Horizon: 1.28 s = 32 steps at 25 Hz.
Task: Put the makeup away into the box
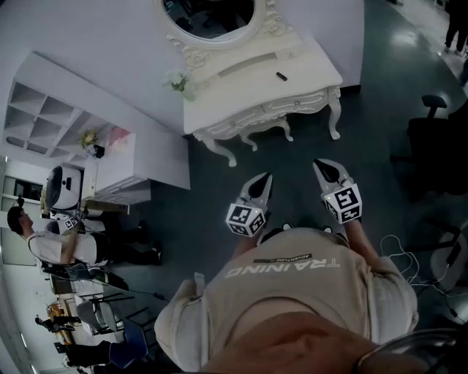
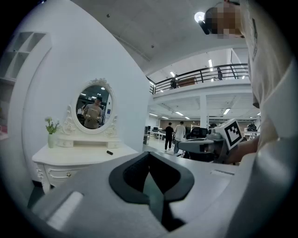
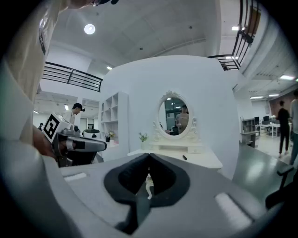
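White table (image 1: pixel 241 88) ahead — left gripper (image 1: pixel 263 179) and right gripper (image 1: pixel 322 166) pressed together, empty; dark stick (image 1: pixel 281 76) looks light, slippery — pinch mid-length.

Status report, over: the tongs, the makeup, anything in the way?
Both shut, empty: left tongs, right tongs. One small dark item on dressing table ahead; no box in view. Nothing seen in the way.

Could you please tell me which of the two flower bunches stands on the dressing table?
The white bunch at the table's left end, beside the mirror; the yellowish bunch sits on the shelf unit instead.
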Available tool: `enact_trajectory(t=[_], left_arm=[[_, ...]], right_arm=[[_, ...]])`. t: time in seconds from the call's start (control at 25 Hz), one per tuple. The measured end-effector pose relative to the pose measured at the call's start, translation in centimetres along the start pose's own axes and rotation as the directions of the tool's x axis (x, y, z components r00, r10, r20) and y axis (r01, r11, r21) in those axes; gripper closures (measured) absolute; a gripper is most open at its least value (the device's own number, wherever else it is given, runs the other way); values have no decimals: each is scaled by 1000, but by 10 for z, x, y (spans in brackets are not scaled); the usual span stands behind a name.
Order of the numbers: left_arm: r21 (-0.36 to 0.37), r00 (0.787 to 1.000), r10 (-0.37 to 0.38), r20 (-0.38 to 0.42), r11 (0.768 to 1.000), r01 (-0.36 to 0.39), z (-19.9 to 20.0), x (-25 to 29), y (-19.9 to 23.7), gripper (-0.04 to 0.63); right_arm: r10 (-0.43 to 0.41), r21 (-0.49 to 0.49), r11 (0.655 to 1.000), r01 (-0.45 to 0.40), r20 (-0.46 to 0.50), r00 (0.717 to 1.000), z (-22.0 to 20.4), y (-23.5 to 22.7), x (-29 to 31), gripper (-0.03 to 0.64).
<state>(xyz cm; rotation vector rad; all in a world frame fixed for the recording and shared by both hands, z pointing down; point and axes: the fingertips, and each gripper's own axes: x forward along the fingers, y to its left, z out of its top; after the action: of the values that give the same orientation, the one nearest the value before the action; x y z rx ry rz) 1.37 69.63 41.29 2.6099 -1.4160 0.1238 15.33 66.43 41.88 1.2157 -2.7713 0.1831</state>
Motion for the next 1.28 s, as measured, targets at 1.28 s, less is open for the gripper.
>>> enact_trajectory(t=[1.28], left_arm=[[-21, 995, -85, 45, 996, 86, 12, 124, 102, 588]], right_arm=[[-23, -74, 997, 17, -83, 996, 18, -69, 130, 614]])
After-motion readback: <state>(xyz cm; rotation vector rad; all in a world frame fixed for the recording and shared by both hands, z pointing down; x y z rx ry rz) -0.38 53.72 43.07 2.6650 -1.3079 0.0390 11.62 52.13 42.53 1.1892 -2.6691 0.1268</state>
